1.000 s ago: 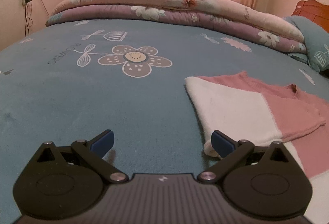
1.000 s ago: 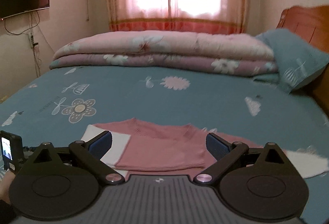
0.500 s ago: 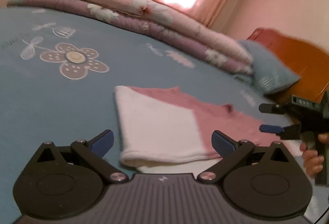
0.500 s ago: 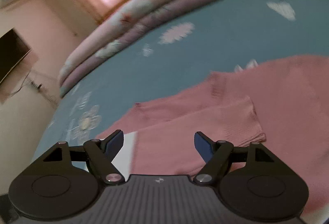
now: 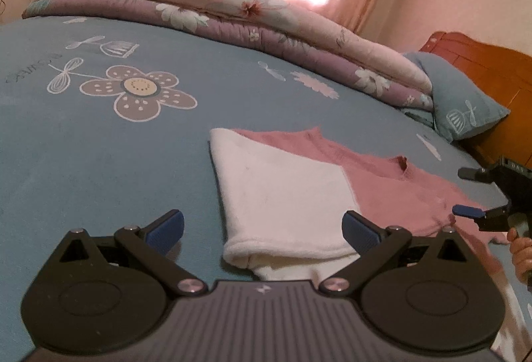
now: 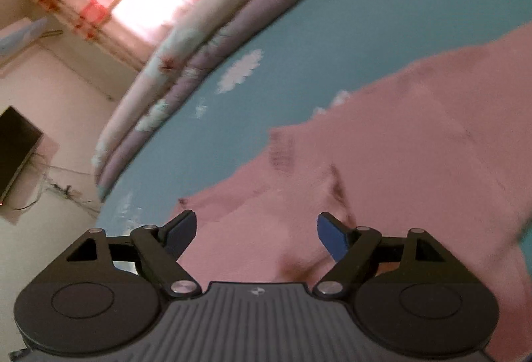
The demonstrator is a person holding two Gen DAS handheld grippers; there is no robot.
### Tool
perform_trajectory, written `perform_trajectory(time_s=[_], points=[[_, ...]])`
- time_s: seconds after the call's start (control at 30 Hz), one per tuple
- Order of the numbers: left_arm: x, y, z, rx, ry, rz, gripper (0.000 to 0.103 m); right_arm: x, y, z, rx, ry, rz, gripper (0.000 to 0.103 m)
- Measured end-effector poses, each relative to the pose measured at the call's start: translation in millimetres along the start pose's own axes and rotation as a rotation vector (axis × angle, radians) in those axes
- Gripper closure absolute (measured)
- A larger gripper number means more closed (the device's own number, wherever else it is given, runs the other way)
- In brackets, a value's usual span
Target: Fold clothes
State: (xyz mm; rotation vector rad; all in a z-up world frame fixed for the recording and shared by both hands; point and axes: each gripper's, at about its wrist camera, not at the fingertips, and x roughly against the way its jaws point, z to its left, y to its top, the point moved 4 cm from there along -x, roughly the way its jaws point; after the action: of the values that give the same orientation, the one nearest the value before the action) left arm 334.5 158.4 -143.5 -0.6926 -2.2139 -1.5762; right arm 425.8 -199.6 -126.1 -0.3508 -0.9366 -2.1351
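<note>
A pink and white sweater [image 5: 282, 195] lies partly folded on the blue bed sheet [image 5: 99, 162], its white folded edge nearest the left wrist camera. My left gripper [image 5: 262, 224] is open, its fingers straddling the white corner without touching it. My right gripper [image 5: 467, 192] shows at the right edge of the left wrist view, low over the sweater's pink part [image 5: 399, 182]. In the right wrist view, which is tilted and blurred, the right gripper [image 6: 256, 224] has its jaws opening, with pink cloth [image 6: 399, 145] lying under and between them, not pinched.
A folded floral quilt [image 5: 216, 12] runs along the far side of the bed. A blue pillow [image 5: 465, 109] leans on the wooden headboard [image 5: 492, 69] at the right. A person's hand [image 5: 522, 249] holds the right gripper. A dark TV [image 6: 16, 149] hangs on the wall.
The right gripper dropped towards the sweater and rolled, so its view is tilted and close on pink cloth. The left wrist view swung right, bringing the white fold and right gripper into it.
</note>
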Motion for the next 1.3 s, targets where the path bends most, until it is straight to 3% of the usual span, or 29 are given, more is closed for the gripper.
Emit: perform_trajectory(time_s=[0.17, 0.3, 0.37, 0.43, 0.53, 0.6, 0.7, 0.8, 0.87, 0.97, 1.03, 1.07, 1.17, 1.3], points=[[-8, -4, 7, 0.021, 0.01, 0.034, 0.002, -38, -2, 18, 0.051, 0.041, 0.095, 0.017], [-11, -4, 9, 0.017, 0.026, 0.047, 0.002, -45, 1, 17, 0.112, 0.006, 0.108, 0.013], [-10, -4, 10, 0.022, 0.024, 0.052, 0.002, -41, 8, 3, 0.104, -0.057, 0.12, 0.013], [-11, -4, 10, 0.019, 0.03, 0.061, 0.002, -32, 16, -9, 0.074, -0.067, 0.126, 0.014], [-11, -5, 8, 0.004, 0.046, 0.072, 0.002, -17, 29, -19, 0.061, -0.206, 0.115, 0.008], [-11, -6, 7, -0.002, 0.051, 0.074, 0.002, -7, 35, -23, 0.052, -0.237, 0.118, 0.008], [-11, -6, 7, -0.009, 0.055, 0.075, 0.002, 3, 39, -14, -0.003, -0.13, 0.084, 0.007], [-12, -7, 7, -0.015, 0.059, 0.076, 0.002, -5, 31, 5, 0.037, -0.051, 0.106, 0.004], [-13, -7, 6, -0.025, 0.063, 0.078, 0.002, -18, 21, 13, 0.096, -0.077, 0.149, 0.004], [-13, -8, 4, -0.043, 0.067, 0.083, 0.002, -33, 10, 8, 0.191, -0.206, 0.19, 0.005], [-13, -8, 4, -0.05, 0.068, 0.083, 0.002, -21, 9, 0, 0.209, -0.27, 0.137, 0.005], [-13, -8, 4, -0.051, 0.067, 0.082, 0.002, -9, 10, -5, 0.19, -0.257, 0.109, 0.005], [-15, -9, 4, -0.061, 0.072, 0.081, 0.002, 41, 21, -24, 0.071, -0.112, 0.03, 0.003], [-14, -11, 3, -0.068, 0.076, 0.07, 0.002, 118, 33, -69, -0.024, -0.112, -0.111, 0.0]])
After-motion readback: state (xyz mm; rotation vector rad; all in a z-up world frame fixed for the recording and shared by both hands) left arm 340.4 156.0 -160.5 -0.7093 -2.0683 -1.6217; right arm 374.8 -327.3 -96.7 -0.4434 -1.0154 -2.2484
